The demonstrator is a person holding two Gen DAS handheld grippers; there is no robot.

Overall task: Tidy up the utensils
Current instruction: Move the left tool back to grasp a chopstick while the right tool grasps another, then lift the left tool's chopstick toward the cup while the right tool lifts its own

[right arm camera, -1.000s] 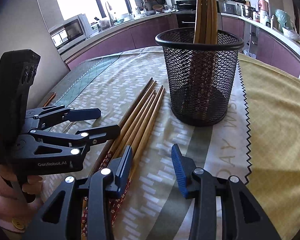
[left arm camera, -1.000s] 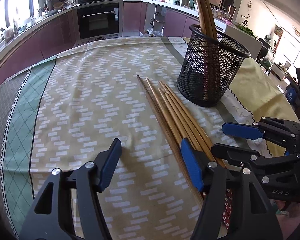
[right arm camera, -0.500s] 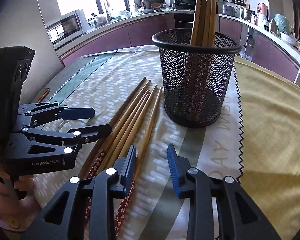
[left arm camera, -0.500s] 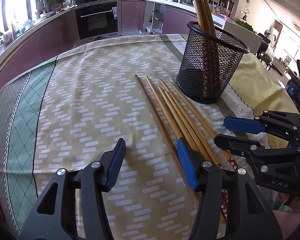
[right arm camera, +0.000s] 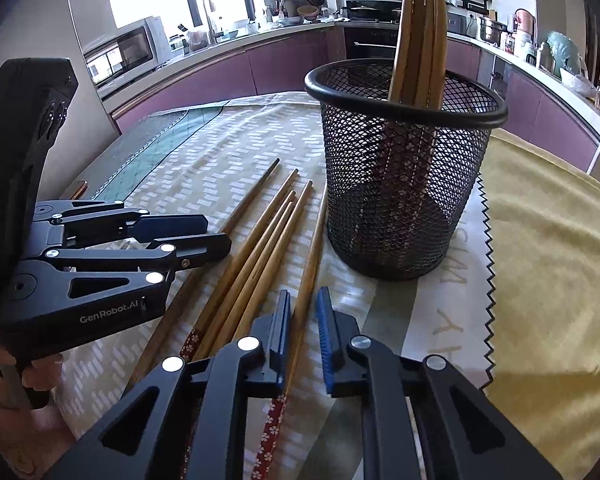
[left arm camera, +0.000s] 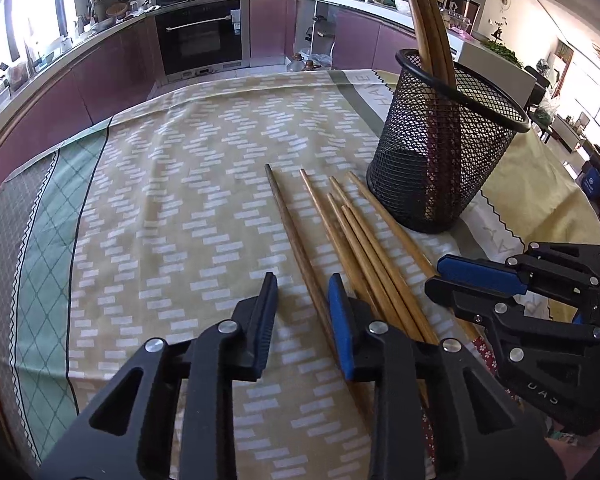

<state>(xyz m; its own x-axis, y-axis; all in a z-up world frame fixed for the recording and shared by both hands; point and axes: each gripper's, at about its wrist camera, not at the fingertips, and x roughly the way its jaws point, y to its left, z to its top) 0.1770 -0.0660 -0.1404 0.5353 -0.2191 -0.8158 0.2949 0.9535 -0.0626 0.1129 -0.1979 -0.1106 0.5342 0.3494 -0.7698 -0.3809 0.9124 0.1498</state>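
Several loose wooden chopsticks (left arm camera: 364,240) (right arm camera: 260,248) lie side by side on the patterned tablecloth. A black mesh cup (left arm camera: 432,168) (right arm camera: 400,184) stands just beyond them with several chopsticks upright in it (right arm camera: 420,32). My left gripper (left arm camera: 302,280) (right arm camera: 218,236) is low over the leftmost, darker chopstick (left arm camera: 288,216). Its jaws are closing with that stick between them, and a gap still shows on the left side. My right gripper (right arm camera: 304,296) (left arm camera: 434,276) has closed on the rightmost chopstick (right arm camera: 312,248), which runs between its blue pads.
A yellow cloth (right arm camera: 548,248) covers the table's right part, past a zigzag edge. Purple kitchen cabinets and an oven (left arm camera: 200,40) line the far wall. A person's hand (right arm camera: 36,376) holds the left gripper's handle. The mesh cup stands close to the right gripper's far side.
Both pairs of jaws have narrowed sharply, the left around the dark chopstick and the right around the rightmost one. Neither hand has shifted much, and the chopsticks lie as before.
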